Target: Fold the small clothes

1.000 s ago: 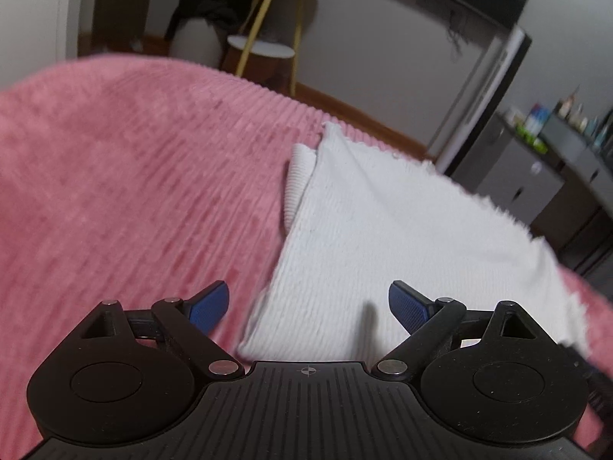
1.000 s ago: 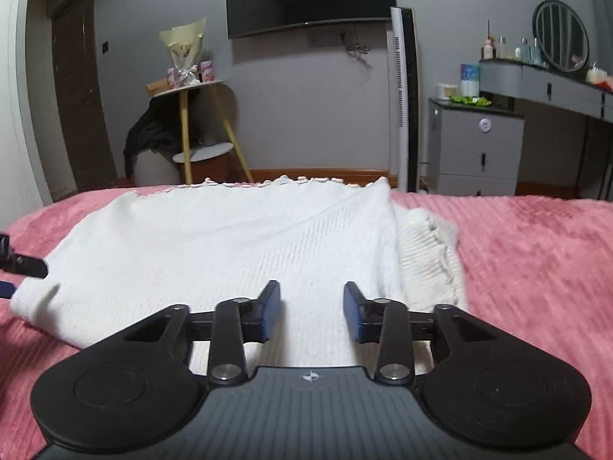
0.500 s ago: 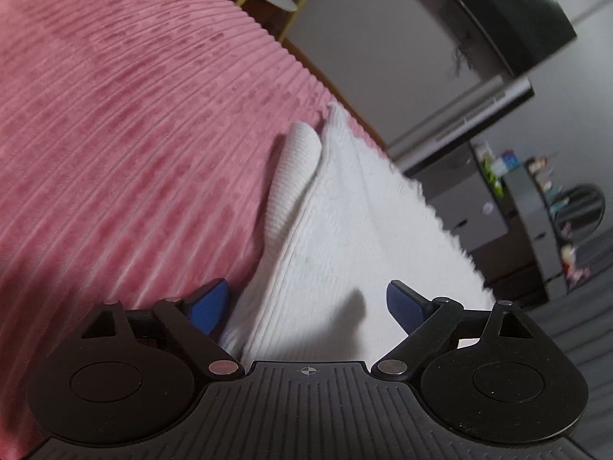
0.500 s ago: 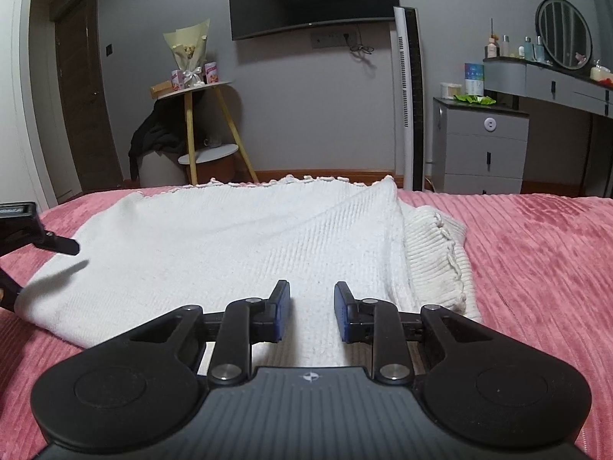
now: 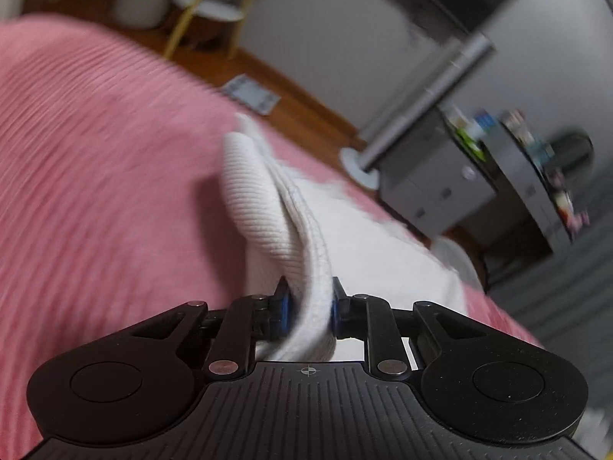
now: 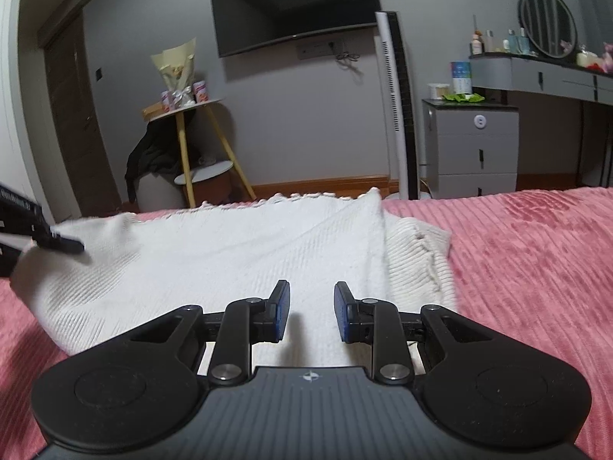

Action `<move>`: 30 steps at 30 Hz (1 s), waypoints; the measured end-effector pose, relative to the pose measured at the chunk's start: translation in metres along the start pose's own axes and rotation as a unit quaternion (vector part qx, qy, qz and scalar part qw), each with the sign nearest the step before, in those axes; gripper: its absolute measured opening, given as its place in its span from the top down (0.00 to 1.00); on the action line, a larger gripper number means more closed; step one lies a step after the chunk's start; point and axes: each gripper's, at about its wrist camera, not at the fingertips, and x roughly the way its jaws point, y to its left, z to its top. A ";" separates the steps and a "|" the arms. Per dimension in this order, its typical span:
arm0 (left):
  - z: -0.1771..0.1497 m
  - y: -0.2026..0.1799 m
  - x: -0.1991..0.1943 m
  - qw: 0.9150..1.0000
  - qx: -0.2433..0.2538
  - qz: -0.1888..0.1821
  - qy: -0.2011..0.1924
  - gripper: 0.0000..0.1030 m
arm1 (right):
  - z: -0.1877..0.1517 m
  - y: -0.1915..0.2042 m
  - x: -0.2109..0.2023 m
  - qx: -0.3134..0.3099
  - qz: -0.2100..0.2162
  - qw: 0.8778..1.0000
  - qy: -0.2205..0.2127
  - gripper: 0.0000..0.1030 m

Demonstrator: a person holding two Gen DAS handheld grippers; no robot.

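The left claw (image 5: 308,303) is closed on the folded edge of the white knitted garment (image 5: 276,211), which rises straight ahead of it, lifted off the pink bed cover (image 5: 95,176). The right claw (image 6: 311,312) is partly open and holds nothing; the garment lies spread flat under and ahead of it.

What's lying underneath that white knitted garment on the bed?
Under the white knitted garment lies a pink ribbed bedspread, showing all around it. A ribbed sleeve pokes out at one side. Whatever else the garment covers is hidden.
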 end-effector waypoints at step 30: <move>-0.122 -0.021 0.001 0.995 0.067 0.068 -0.023 0.25 | 0.000 -0.012 0.006 0.010 0.003 0.999 0.046 0.76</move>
